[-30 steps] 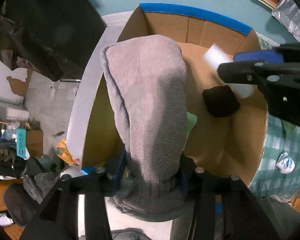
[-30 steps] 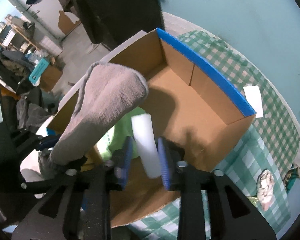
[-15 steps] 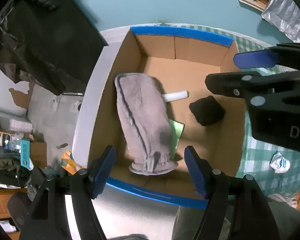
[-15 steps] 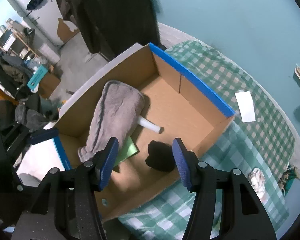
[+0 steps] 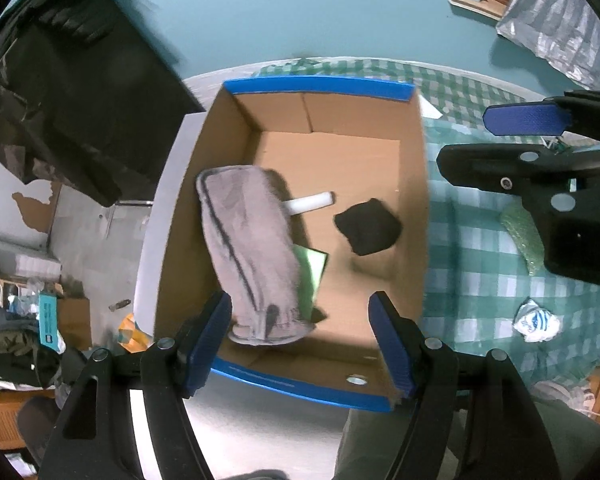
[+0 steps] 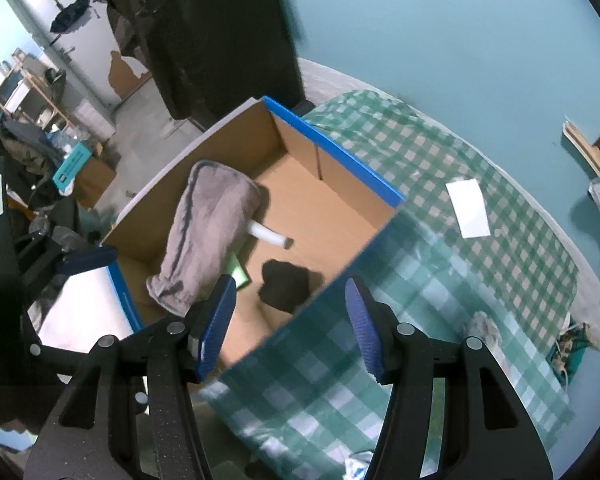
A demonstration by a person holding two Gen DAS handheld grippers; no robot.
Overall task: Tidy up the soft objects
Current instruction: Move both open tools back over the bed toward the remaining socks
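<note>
Hovering wide-jawed and empty, left gripper (image 5: 300, 340) and right gripper (image 6: 290, 320) should clear the box (image 5: 414, 208) rim before seeking the crumpled wrapper (image 5: 536, 322) at lower right

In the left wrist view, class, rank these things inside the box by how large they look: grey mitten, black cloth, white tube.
1. Grey mitten, clearly largest.
2. Black cloth.
3. White tube, smallest, though the mitten hides part of it.
</note>
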